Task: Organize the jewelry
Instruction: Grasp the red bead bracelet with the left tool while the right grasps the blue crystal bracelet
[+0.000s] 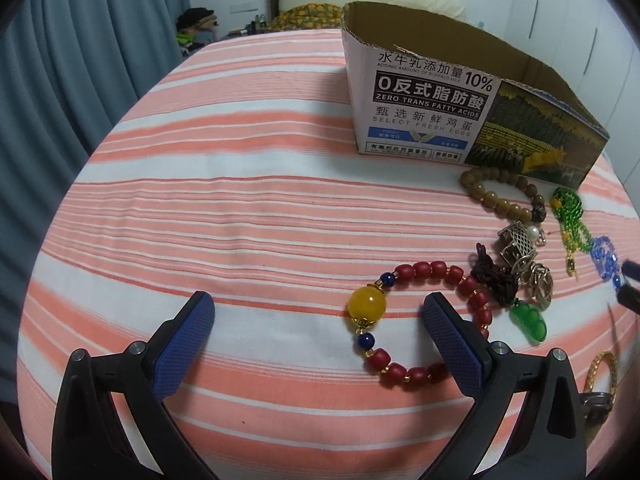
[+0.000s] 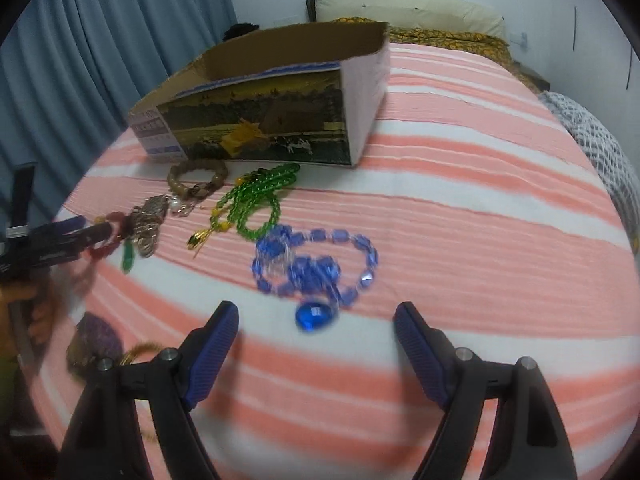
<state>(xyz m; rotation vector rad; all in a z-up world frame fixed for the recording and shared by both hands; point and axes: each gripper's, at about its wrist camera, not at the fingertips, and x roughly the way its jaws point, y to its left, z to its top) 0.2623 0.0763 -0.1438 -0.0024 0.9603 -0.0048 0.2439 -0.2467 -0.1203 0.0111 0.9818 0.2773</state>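
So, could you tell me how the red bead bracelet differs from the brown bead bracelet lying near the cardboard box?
The red bead bracelet has barrel-shaped red beads, one large yellow bead and small blue ones; the brown bead bracelet has round beads, nearly all tan brown. The red one lies by the left gripper, one finger inside its loop; the brown one lies beside the cardboard box, away from both grippers. Both lie flat on the striped bedspread, outside the box.
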